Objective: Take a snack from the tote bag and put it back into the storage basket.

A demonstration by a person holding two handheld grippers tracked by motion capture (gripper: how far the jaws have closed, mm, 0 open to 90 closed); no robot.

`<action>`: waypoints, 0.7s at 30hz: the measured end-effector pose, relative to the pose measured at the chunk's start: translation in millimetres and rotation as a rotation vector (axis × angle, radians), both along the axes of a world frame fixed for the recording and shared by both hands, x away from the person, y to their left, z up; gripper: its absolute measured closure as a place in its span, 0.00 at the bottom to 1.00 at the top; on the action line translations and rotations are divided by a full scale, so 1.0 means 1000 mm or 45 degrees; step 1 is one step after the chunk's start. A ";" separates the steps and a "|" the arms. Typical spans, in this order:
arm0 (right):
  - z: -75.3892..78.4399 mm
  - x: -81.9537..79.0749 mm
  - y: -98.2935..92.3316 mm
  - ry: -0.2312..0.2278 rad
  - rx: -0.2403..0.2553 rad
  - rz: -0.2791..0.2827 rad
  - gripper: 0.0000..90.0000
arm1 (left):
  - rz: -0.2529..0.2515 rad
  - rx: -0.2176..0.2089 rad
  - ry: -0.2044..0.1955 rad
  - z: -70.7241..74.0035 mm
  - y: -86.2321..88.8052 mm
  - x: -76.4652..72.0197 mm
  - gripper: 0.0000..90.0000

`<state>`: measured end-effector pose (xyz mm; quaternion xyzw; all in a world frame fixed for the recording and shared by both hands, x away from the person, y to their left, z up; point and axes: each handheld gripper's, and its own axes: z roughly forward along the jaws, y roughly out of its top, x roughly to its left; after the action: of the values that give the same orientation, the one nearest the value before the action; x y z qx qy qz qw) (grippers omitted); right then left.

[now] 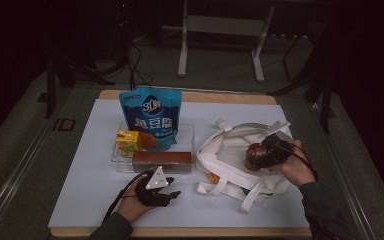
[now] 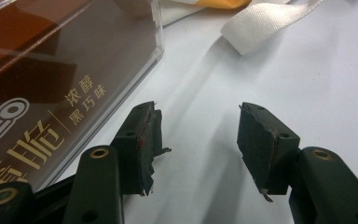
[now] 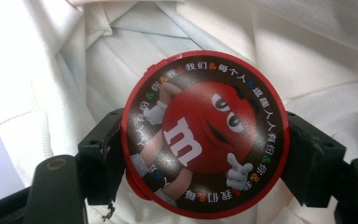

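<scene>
Red round candy tub (image 3: 205,135), lid printed with a red cartoon figure and a ring of small characters. It sits clamped between the two jaws of the right tool (image 3: 205,154), one jaw pressing each side of the rim. Tub is held over the white cloth bag (image 1: 230,160), above the bag's open mouth, toward its right half; white fabric folds lie directly behind the lid in the right gripper view.

Bag lies crumpled on the surface (image 1: 80,200), straps (image 1: 252,195) trailing off its near edge.

Left of the bag: a long brown box (image 1: 161,161), just beside it. Behind that box, a small yellow carton (image 1: 128,141) and an upright blue snack pouch (image 1: 151,117).

Left tool (image 1: 172,194) rests low on the surface, near the brown box's front edge and left of the bag. Jaws stand apart with nothing between them; bare surface shows in the gap. One bag strap end (image 2: 261,28) lies beyond its tips.
</scene>
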<state>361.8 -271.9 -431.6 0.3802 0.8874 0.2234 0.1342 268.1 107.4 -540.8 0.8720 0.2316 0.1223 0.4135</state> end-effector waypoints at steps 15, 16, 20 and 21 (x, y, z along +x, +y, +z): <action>0.013 -0.004 0.011 -0.013 0.009 0.048 0.28 | 0.000 0.000 0.002 0.000 0.000 0.000 0.52; 0.014 -0.004 0.012 -0.014 0.012 0.050 0.28 | 0.000 0.000 0.001 0.000 0.000 0.000 0.52; 0.017 -0.005 0.016 -0.016 0.015 0.063 0.28 | 0.000 0.000 0.000 0.000 0.000 0.000 0.52; 0.018 -0.005 0.017 -0.014 0.019 0.064 0.28 | 0.000 0.000 0.000 0.000 0.000 0.000 0.52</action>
<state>356.4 -254.9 -413.3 0.3575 0.8943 0.2354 0.1306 268.1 107.3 -540.8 0.8721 0.2315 0.1221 0.4135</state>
